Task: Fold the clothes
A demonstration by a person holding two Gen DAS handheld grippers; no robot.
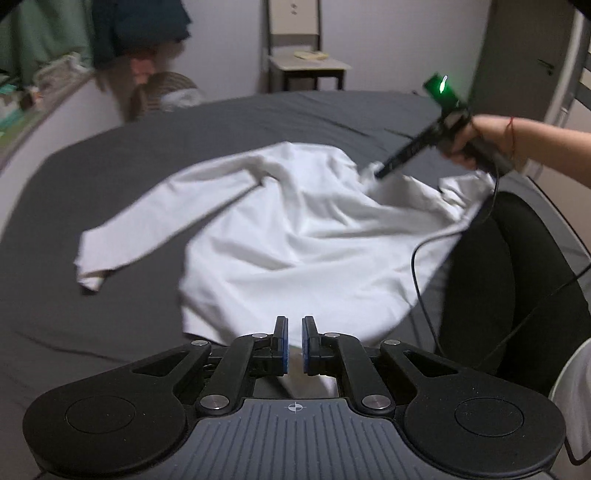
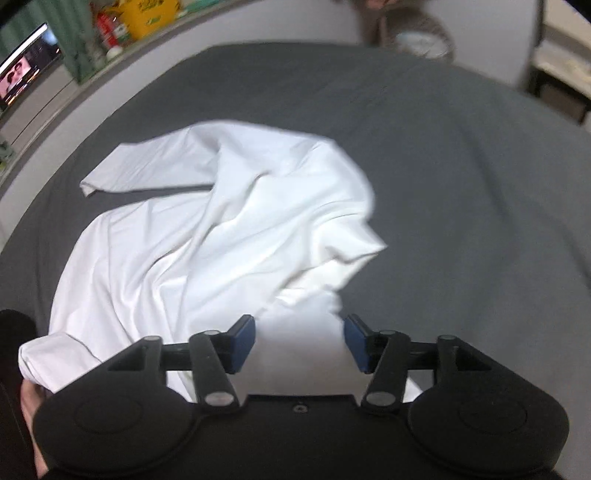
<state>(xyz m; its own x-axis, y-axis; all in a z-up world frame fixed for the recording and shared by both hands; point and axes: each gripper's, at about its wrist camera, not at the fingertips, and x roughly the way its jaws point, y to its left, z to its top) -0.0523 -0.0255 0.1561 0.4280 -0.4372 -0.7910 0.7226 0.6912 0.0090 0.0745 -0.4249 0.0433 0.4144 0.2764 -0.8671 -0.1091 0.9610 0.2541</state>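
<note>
Grey bed: white shirt crumpled; right claw wide over bunched edge; left claw nearly closed at hem.

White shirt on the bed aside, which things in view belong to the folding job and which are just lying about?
Part of the job:
- white shirt, spread rumpled
- grey bed sheet under it
- left gripper, shut
- right gripper, open over the cloth

Just lying about:
- chair by the far wall
- screen on the ledge
- yellow box on the ledge
</note>
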